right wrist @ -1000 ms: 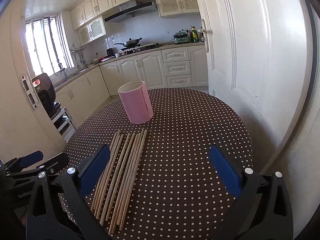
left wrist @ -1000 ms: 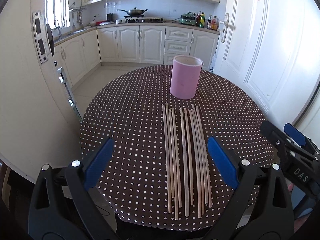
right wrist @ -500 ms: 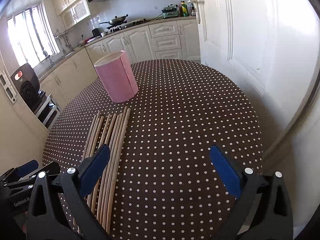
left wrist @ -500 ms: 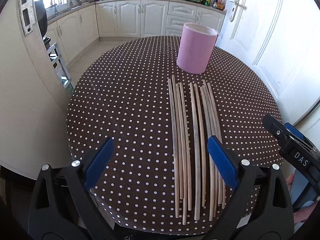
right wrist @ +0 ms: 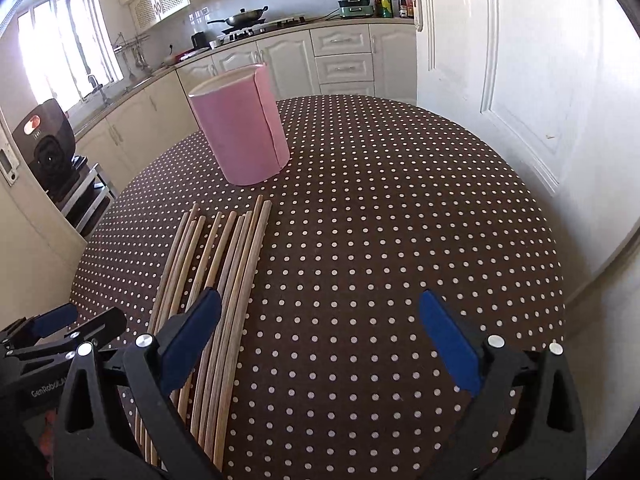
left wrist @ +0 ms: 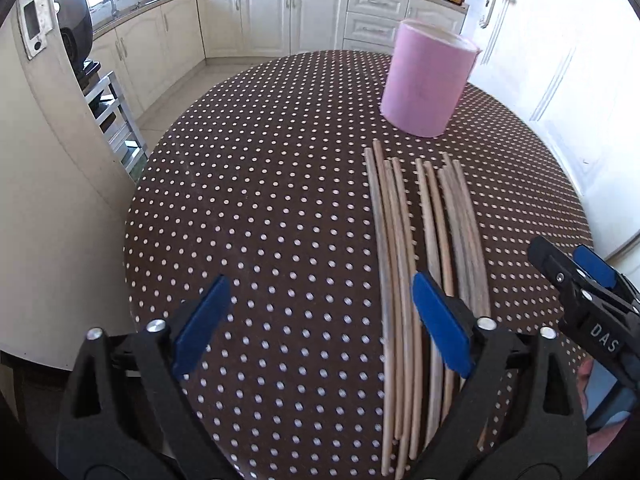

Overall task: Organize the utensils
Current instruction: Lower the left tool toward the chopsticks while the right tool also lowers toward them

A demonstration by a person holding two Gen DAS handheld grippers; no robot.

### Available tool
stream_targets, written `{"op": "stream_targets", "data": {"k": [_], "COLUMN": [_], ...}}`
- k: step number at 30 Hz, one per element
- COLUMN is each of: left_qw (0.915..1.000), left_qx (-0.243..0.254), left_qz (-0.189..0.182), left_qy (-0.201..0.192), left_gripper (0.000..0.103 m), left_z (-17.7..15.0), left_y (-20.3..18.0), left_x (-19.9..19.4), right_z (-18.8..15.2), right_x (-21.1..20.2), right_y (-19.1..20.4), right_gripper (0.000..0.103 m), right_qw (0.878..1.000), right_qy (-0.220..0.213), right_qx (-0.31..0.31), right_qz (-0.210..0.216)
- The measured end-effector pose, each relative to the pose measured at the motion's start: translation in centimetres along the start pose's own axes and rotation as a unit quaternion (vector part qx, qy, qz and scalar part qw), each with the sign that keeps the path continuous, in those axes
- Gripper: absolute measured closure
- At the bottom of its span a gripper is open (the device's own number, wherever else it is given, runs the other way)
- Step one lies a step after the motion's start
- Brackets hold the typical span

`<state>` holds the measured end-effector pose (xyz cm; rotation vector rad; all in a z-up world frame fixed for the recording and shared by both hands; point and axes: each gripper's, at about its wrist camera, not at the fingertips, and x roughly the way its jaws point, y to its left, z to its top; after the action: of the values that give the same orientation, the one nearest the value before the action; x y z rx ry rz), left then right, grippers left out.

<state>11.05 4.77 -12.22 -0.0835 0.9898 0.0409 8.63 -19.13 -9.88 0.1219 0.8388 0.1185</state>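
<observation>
Several wooden chopsticks (left wrist: 394,240) (right wrist: 224,256) lie side by side on the brown polka-dot table (left wrist: 260,200) (right wrist: 400,200). An upright pink cylindrical holder (left wrist: 424,88) (right wrist: 244,136) stands just beyond their far ends. My left gripper (left wrist: 320,320) hovers over the near part of the bundle. Its jaws are closing slightly, its right pad sits above the sticks, and nothing is pressed. My right gripper (right wrist: 320,338) is open over bare cloth, its left pad above the bundle's right side. Each gripper shows in the other's view: right (left wrist: 560,256), left (right wrist: 92,318).
The round table's near edge runs just under both grippers. A white door (right wrist: 520,80) stands close on the right. A metal rack (left wrist: 116,120) with a black appliance (right wrist: 48,148) is on the left, and white kitchen cabinets (left wrist: 280,12) line the back.
Both grippers have moved forward and down toward the table and tilted downward. The chopsticks and the pink holder look larger and closer. Nothing has been taken hold of.
</observation>
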Motion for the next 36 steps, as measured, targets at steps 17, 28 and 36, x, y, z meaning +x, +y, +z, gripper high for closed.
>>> {"op": "stream_targets", "data": {"k": [17, 28, 36], "left_qw": [0.9997, 0.9991, 0.9994], "left_qx": [-0.010, -0.002, -0.001], "left_qz": [-0.005, -0.013, 0.000], "left_qy": [0.023, 0.041, 0.034], "left_gripper": [0.019, 0.019, 0.019], "left_z": [5.6, 6.4, 5.1], "left_y": [0.2, 0.3, 0.1], "left_x": [5.8, 7.6, 7.0], "right_z": [3.2, 3.2, 2.5], "right_x": [4.1, 5.8, 5.7], "right_y": [0.6, 1.7, 2.6], "right_gripper": [0.019, 0.022, 0.022], "right_qw": [0.999, 0.998, 0.997], "right_qy": [0.018, 0.047, 0.043], "right_qx": [-0.024, -0.042, -0.057], "right_qz": [-0.023, -0.015, -0.030]}}
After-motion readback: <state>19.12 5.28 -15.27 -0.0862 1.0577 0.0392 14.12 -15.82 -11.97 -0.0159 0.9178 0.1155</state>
